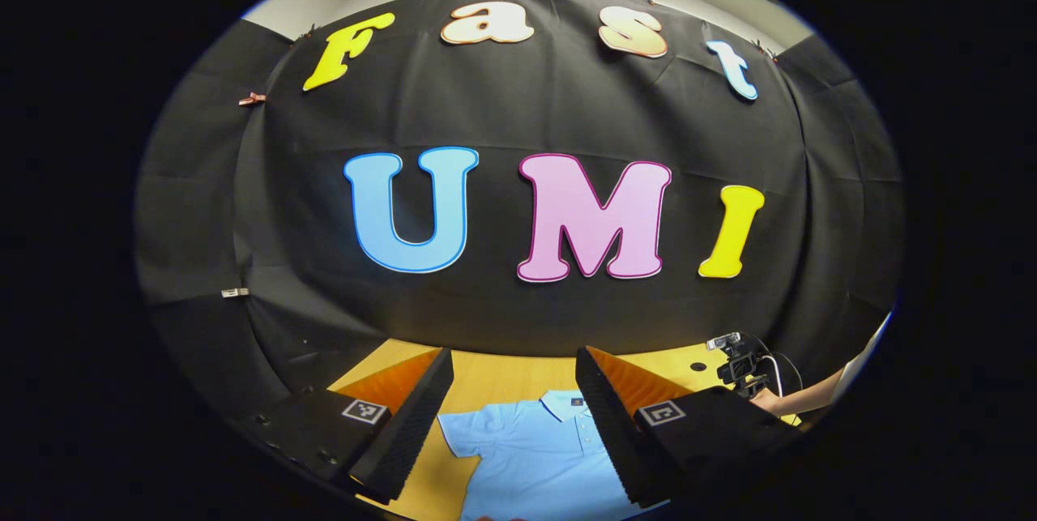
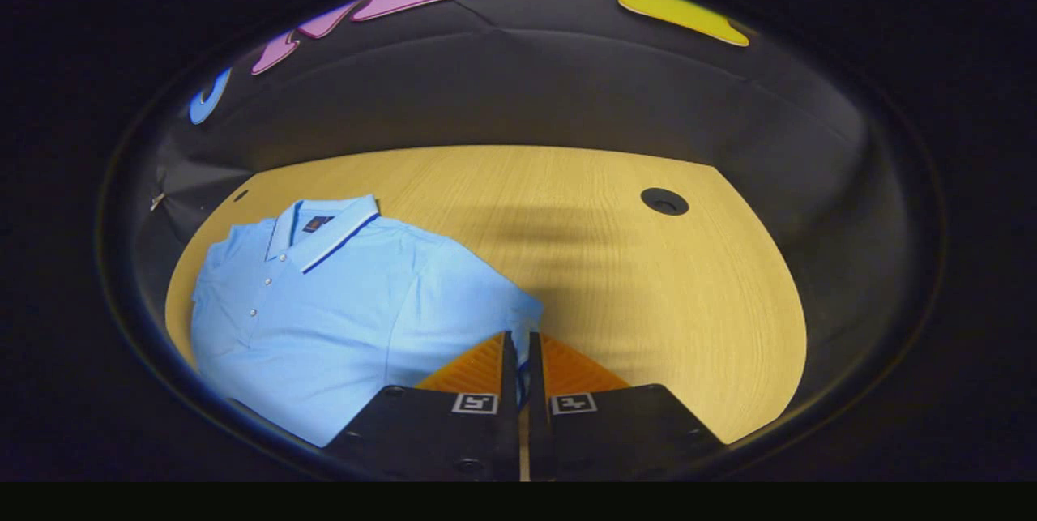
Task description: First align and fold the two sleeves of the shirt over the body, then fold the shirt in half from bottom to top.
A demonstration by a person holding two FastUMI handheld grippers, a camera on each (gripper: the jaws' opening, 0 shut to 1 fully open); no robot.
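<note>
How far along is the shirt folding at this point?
Barely started. The shirt lies flat on the table, no fold finished. In hand: the right gripper is shut on the sleeve edge. The left gripper hovers open above the shirt. Left: both sleeve folds, then bottom to top.

Both grippers have black bodies, each half carrying a square black-and-white marker. The left gripper (image 1: 514, 416) has ribbed, wedge-shaped fingers (image 1: 405, 432). Screws dot the right gripper (image 2: 522, 367) at bottom centre.
</note>
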